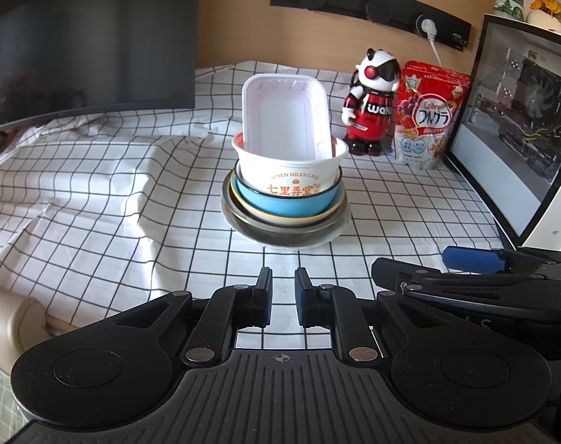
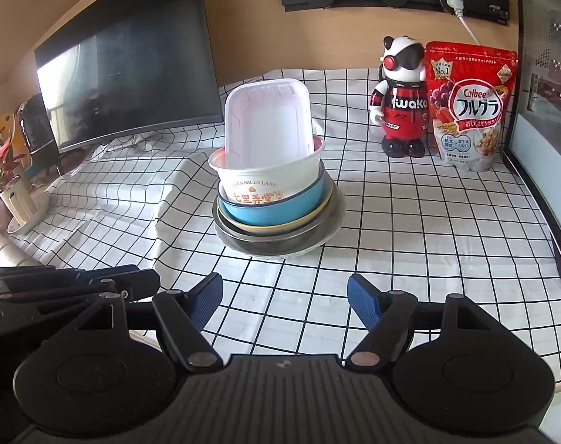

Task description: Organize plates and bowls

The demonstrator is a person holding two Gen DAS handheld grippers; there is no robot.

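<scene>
A stack of dishes stands mid-table on the checked cloth: a white plate (image 1: 334, 235) at the bottom, a metal bowl (image 1: 280, 231), a yellow-rimmed bowl, a blue bowl (image 1: 287, 203), then a white paper bowl (image 1: 291, 174) with orange lettering. A white rectangular plastic tray (image 1: 284, 114) stands upright in the paper bowl. The stack also shows in the right wrist view (image 2: 276, 199). My left gripper (image 1: 283, 298) is empty, jaws nearly closed with a narrow gap, in front of the stack. My right gripper (image 2: 284, 301) is open and empty, also in front of it.
A dark monitor (image 1: 88, 44) stands at the back left. A red robot figure (image 1: 371, 107) and a red cereal bag (image 1: 426, 114) stand at the back right beside a PC case (image 1: 517, 125). A potted plant (image 2: 6, 181) sits far left. The cloth (image 1: 95, 185) is wrinkled.
</scene>
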